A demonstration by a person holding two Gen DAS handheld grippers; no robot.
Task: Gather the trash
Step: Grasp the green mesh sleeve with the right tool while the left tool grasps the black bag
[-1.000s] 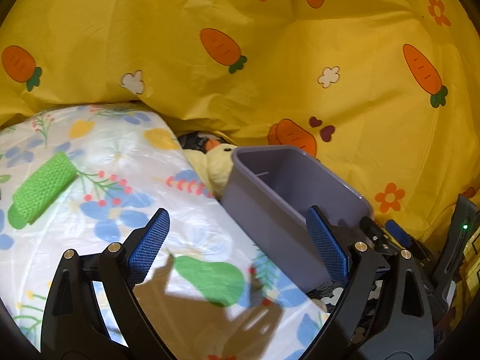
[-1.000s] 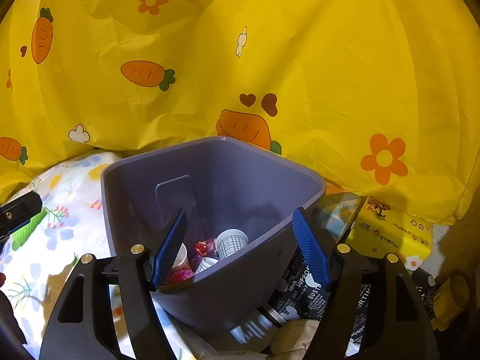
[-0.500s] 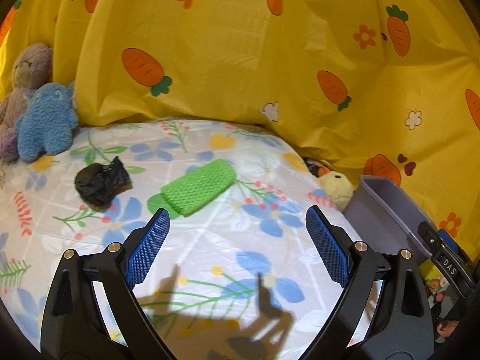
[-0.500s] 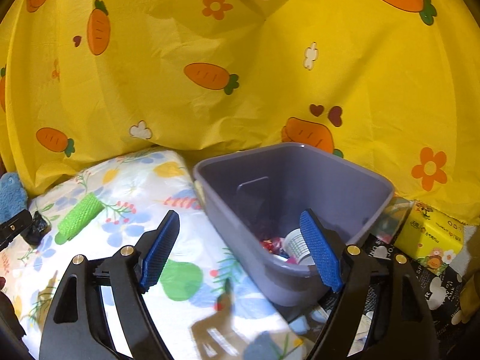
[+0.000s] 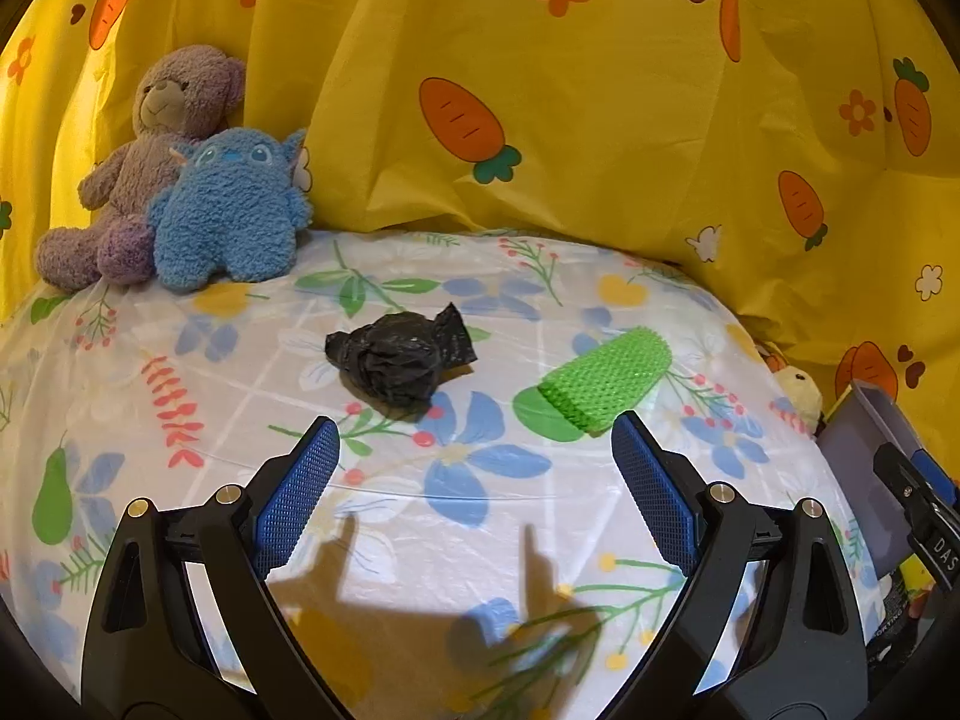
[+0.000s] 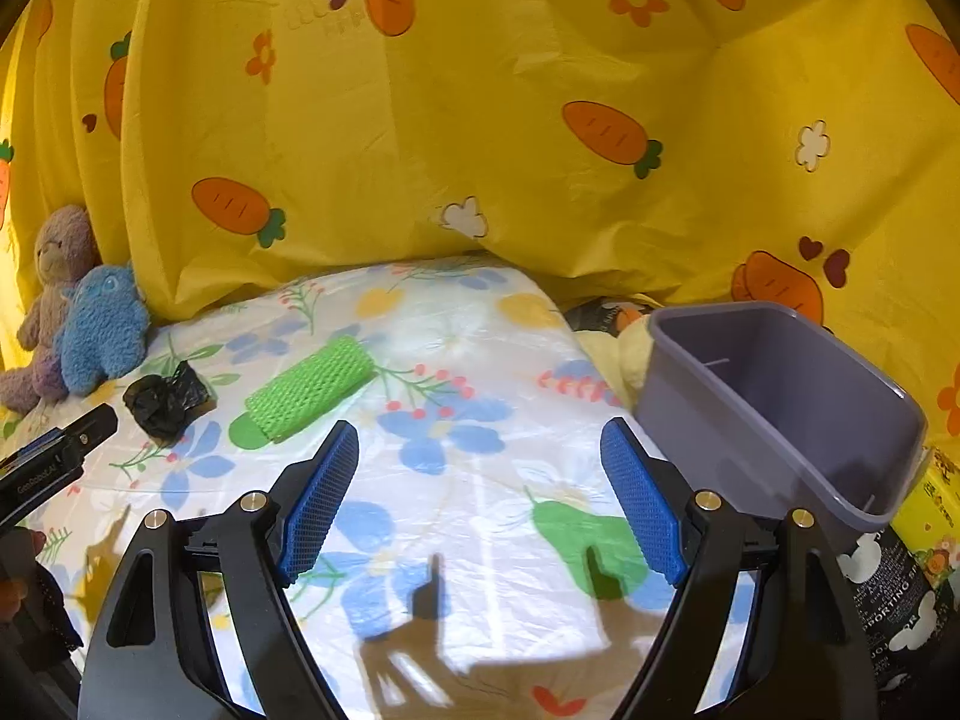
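A crumpled black plastic bag (image 5: 399, 357) lies on the floral sheet, a little ahead of my left gripper (image 5: 474, 492), which is open and empty. A green foam net sleeve (image 5: 603, 384) lies to the bag's right. In the right wrist view the bag (image 6: 162, 399) and the sleeve (image 6: 312, 390) lie ahead to the left. My right gripper (image 6: 480, 498) is open and empty above the sheet. The grey bin (image 6: 780, 402) stands at the right edge of the bed; its inside is hidden from here.
A brown teddy bear (image 5: 150, 138) and a blue plush toy (image 5: 231, 210) sit at the back left against the yellow carrot curtain (image 5: 600, 120). A yellow plush (image 6: 624, 348) lies beside the bin. Boxes and bags (image 6: 900, 576) lie below the bin at the right.
Both grippers have swung left, away from the bin and over the bed. The black bag, the green sleeve and the plush toys have come into view.
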